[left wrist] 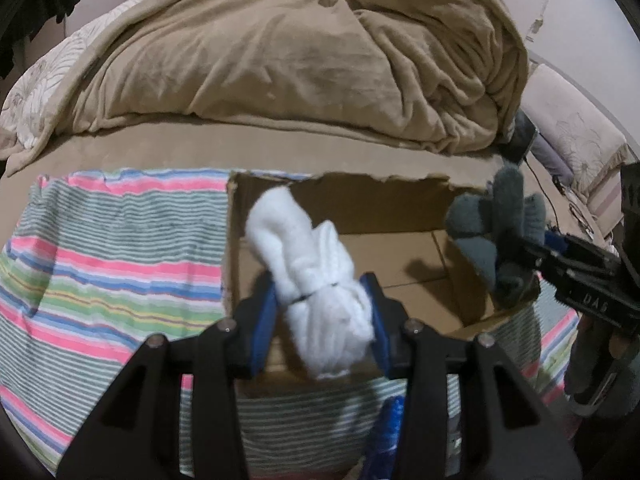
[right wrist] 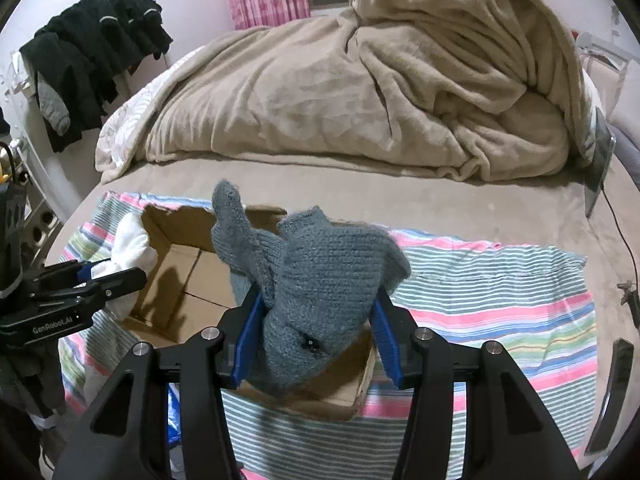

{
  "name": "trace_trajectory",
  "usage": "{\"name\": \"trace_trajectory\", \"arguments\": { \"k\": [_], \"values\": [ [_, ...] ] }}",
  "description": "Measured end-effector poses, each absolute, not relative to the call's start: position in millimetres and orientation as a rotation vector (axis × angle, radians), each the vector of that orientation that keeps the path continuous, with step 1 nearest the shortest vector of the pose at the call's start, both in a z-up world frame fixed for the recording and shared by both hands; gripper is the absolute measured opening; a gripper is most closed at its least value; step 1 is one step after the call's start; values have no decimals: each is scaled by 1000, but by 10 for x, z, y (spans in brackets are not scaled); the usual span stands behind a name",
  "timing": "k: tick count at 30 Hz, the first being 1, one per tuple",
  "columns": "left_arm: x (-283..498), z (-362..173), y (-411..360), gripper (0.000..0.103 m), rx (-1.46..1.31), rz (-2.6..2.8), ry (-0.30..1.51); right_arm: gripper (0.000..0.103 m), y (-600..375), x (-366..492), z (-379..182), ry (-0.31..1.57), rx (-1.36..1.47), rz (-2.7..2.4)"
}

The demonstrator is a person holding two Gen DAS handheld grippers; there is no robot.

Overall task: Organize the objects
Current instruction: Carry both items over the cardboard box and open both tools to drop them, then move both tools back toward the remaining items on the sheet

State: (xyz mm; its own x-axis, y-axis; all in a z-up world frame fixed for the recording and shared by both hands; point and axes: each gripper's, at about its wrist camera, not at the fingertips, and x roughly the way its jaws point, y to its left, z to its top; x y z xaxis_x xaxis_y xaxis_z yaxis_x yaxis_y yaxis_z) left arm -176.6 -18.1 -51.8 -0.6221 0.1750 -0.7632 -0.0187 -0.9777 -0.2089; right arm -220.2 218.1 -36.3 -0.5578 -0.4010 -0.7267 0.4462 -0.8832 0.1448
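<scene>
An open cardboard box (left wrist: 400, 256) sits on a striped towel (left wrist: 112, 248) on the bed. My left gripper (left wrist: 326, 300) is shut on a white sock bundle (left wrist: 316, 276) and holds it above the box's left half. My right gripper (right wrist: 318, 320) is shut on a grey knitted bundle (right wrist: 320, 292) above the box's (right wrist: 184, 264) right side. The right gripper with the grey bundle (left wrist: 496, 236) shows at the right of the left wrist view. The left gripper with the white bundle (right wrist: 132, 256) shows at the left of the right wrist view.
A rumpled tan blanket (left wrist: 304, 60) is heaped behind the box. Dark clothes (right wrist: 92, 56) hang on a rack at the left. A cable (right wrist: 624, 248) runs along the bed's right side. A blue object (left wrist: 386, 436) lies under my left gripper.
</scene>
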Motion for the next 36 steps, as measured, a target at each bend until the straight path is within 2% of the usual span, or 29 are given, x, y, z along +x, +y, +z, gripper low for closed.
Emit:
{"name": "trace_trajectory", "arguments": {
  "k": [7, 8, 10, 12, 15, 36],
  "values": [
    [-1786, -495, -189, 48, -1339, 2727, -270, 59, 2171, -2238, -439, 57, 1123, -2395],
    [-1776, -481, -188, 49, -1338, 2727, -271, 61, 2170, -2234, -433, 57, 1119, -2393],
    [-1749, -450, -190, 58, -1326, 2731, -266, 69, 2167, -2206, -405, 56, 1100, -2390],
    [-1717, -406, -202, 61, -1312, 2738, -275, 78, 2166, -2169, -358, 57, 1078, -2399],
    [-1664, -333, -229, 64, -1295, 2755, -280, 84, 2168, -2112, -288, 53, 1056, -2408],
    [-864, 5, -256, 64, -1225, 2797, -295, 85, 2174, -1420, -52, 60, 1024, -2382]
  ]
}}
